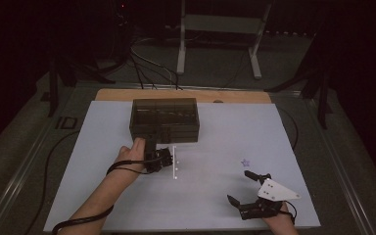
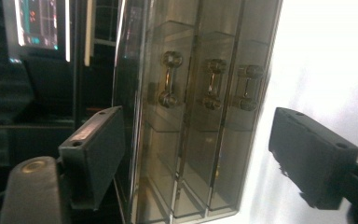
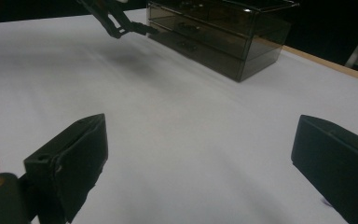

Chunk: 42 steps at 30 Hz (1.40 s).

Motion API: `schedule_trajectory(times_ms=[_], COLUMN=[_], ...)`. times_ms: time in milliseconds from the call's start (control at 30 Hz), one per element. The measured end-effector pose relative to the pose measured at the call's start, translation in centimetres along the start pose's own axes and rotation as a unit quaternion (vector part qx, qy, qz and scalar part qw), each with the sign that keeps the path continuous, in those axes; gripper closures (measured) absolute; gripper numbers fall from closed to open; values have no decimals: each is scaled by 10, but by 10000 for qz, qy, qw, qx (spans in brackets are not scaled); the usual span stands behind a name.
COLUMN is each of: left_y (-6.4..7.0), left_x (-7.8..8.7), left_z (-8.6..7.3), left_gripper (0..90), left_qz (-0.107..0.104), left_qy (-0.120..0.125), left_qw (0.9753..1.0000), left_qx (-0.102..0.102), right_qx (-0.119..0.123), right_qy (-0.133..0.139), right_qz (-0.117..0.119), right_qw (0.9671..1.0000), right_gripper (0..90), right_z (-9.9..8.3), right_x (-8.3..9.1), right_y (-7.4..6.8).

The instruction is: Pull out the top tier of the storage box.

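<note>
Left gripper (image 1: 152, 142) at drawer box (image 1: 164, 119)
Jaws apart w/ box front between; right gripper (image 1: 247, 188) apart, over table (image 1: 215, 147).

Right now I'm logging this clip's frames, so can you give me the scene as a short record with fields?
Surface: white table top
Main object: smoky clear drawer box, three drawers with handles, all shut
Left hand-held gripper: open, at the box front, jaws either side of the drawer stack
Right hand-held gripper: open, over bare table, apart from the box
Small item: purple star near the right hand-held gripper
</note>
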<state>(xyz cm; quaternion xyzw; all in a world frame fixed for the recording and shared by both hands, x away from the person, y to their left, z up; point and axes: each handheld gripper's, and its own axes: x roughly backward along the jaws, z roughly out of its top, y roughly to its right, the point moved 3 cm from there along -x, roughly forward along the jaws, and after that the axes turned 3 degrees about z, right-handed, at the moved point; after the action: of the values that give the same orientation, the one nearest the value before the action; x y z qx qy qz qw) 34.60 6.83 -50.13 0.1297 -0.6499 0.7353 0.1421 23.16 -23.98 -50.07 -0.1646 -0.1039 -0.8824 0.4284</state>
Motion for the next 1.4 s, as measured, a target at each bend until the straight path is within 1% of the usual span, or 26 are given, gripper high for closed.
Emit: schedule_trajectory(times_ms=[67, 100, 167, 233, 333, 433, 500, 533, 567, 600, 633, 667, 700, 733, 833, 867, 933, 1000, 1067, 1100, 1167, 1200, 1300, 1400], left_y=[3, 3, 4, 5, 5, 5, 5, 5, 5, 7, 7, 8, 9, 9, 9, 9, 8, 8, 8, 8, 7, 7, 5, 3], left_x=[-3, -3, -7, -10, -14, -18, -19, -20, -20, -21, -21, -23, -23, -24, -26, -27, -29, -30, -30, -30, -31, -31, -31, -30], left_z=[1, 1, 2, 2, 4, 6, 6, 7, 7, 9, 9, 10, 11, 11, 12, 12, 11, 11, 11, 12, 12, 12, 13, 15], left_gripper=[230, 243, 282, 320, 367, 418, 445, 459, 469, 495, 519, 520, 521, 527, 549, 556, 574, 605, 616, 632, 658, 670, 735, 791], left_qz=[56, 56, 112, 143, 260, 386, 414, 493, 493, 515, 551, 639, 619, 600, 642, 616, 704, 693, 693, 747, 765, 808, 874, 898], left_qy=[-58, -58, -113, -159, -241, -258, -275, -294, -294, -221, -276, -274, -314, -301, -303, -375, -416, -391, -399, -412, -425, -424, -444, -489], left_qw=[9999, 9999, 9997, 9995, 9990, 9984, 9981, 9971, 9971, 9968, 9958, 9948, 9947, 9948, 9945, 9941, 9935, 9937, 9935, 9929, 9925, 9920, 9913, 9910], left_qx=[-76, -76, -191, -221, -285, -336, -372, -506, -506, -570, -679, -750, -756, -769, -771, -805, -791, -791, -809, -830, -858, -874, -881, -865], right_qx=[-11, -11, -6, -8, -11, -28, -33, -35, -35, -28, -29, -25, -23, -28, -34, -35, -39, -37, -39, -43, -40, -43, -43, -37], right_qy=[-1, -1, -4, -11, -11, -18, -13, -11, -11, -17, -25, -30, -27, -29, -21, -24, -24, -22, -20, -19, -17, -18, -19, -18], right_qz=[-3, -3, -2, -3, -1, -6, -10, -8, -8, -7, -8, -11, -8, -10, -11, -12, -10, -7, -2, -7, -4, -7, -7, -9], right_qw=[10000, 10000, 10000, 10000, 10000, 10000, 10000, 10000, 10000, 10000, 10000, 10000, 10000, 10000, 10000, 10000, 10000, 10000, 10000, 10000, 10000, 10000, 10000, 10000], right_gripper=[37, 37, 37, 37, 37, 37, 37, 37, 37, 37, 37, 37, 37, 37, 38, 37, 37, 38, 37, 38, 38, 37, 38, 38], right_z=[0, 0, 0, 0, 0, -1, 0, 0, 0, -1, -1, -1, -1, -1, -1, -1, -1, -1, -1, -1, -1, -1, -1, -1], right_x=[0, 0, 0, 0, 0, 0, 1, 1, 1, 1, 1, 0, 0, 1, 1, 1, 1, 1, 1, 1, 1, 1, 1, 1], right_y=[0, 0, 0, 0, 0, 0, 0, 0, 0, 0, 0, 0, 0, 0, 0, 0, 0, 0, 0, 0, 0, 0, 0, 0])
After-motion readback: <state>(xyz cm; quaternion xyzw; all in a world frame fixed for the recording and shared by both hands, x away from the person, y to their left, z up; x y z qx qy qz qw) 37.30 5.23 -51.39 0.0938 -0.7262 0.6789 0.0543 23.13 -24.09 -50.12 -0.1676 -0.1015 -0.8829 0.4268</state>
